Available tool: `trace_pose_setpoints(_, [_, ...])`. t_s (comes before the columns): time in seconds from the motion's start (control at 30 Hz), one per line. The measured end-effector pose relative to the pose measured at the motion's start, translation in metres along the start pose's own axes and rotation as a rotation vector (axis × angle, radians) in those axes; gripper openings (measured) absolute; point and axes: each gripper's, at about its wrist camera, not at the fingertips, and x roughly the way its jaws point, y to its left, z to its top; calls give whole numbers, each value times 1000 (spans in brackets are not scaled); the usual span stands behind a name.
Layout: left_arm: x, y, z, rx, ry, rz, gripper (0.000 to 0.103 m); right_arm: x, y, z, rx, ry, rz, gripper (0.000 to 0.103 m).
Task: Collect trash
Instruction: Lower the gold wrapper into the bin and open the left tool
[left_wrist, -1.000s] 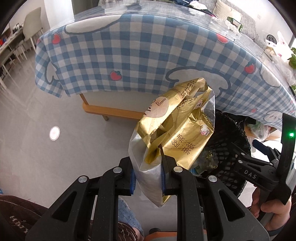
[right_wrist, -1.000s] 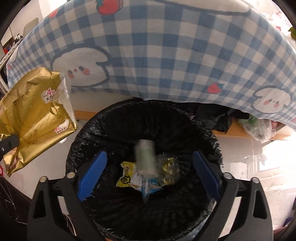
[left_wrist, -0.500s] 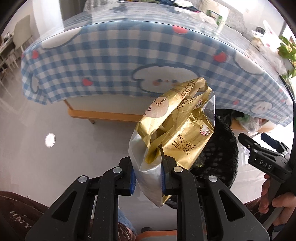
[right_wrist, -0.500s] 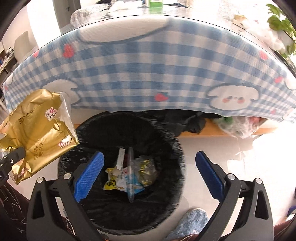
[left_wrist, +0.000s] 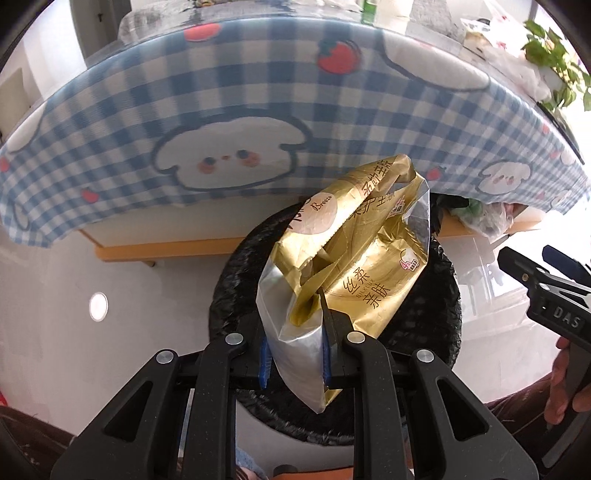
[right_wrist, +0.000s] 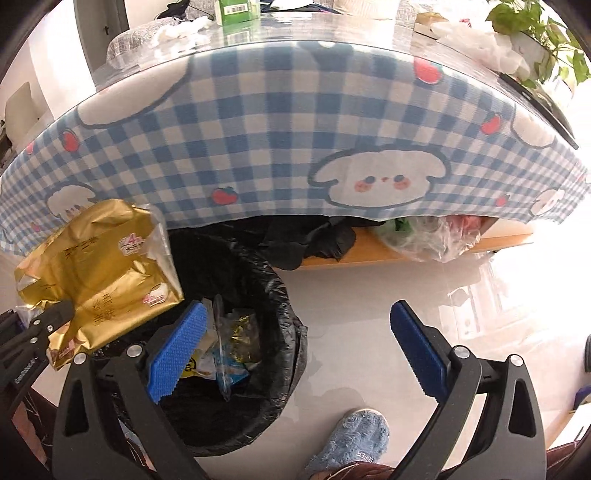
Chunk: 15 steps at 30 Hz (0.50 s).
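My left gripper (left_wrist: 293, 360) is shut on the lower end of a crumpled gold tissue wrapper (left_wrist: 354, 251), which hangs above the black-lined trash bin (left_wrist: 236, 288). In the right wrist view the same gold wrapper (right_wrist: 99, 273) hovers over the left rim of the bin (right_wrist: 280, 295), which holds several wrappers (right_wrist: 229, 354). My right gripper (right_wrist: 295, 347) stands open with nothing between its blue pads, over the bin's right edge and the bare floor. From the left wrist view, the right gripper's body (left_wrist: 546, 291) shows at the right, held by a hand.
A table draped in a blue checked cloth (right_wrist: 280, 122) overhangs just behind the bin. A clear plastic bag (right_wrist: 428, 236) and black cloth (right_wrist: 310, 240) lie on a wooden ledge under it. A blue slipper (right_wrist: 354, 435) stands on the pale floor near the bin.
Both grippers shifted right along the table; the wrapper now hangs over the bin instead of left of it. The right gripper moved off the bin's middle toward its right edge and stayed open.
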Motion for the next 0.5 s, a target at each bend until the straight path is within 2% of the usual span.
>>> trace_pose_setpoints(0.4, [32, -28, -2, 48, 35, -6, 19, 5, -21, -4, 50, 23, -38, 95])
trace_pose_setpoints(0.5, [38, -31, -2, 48, 42, 6, 26, 4, -26, -6, 67, 24, -42, 95])
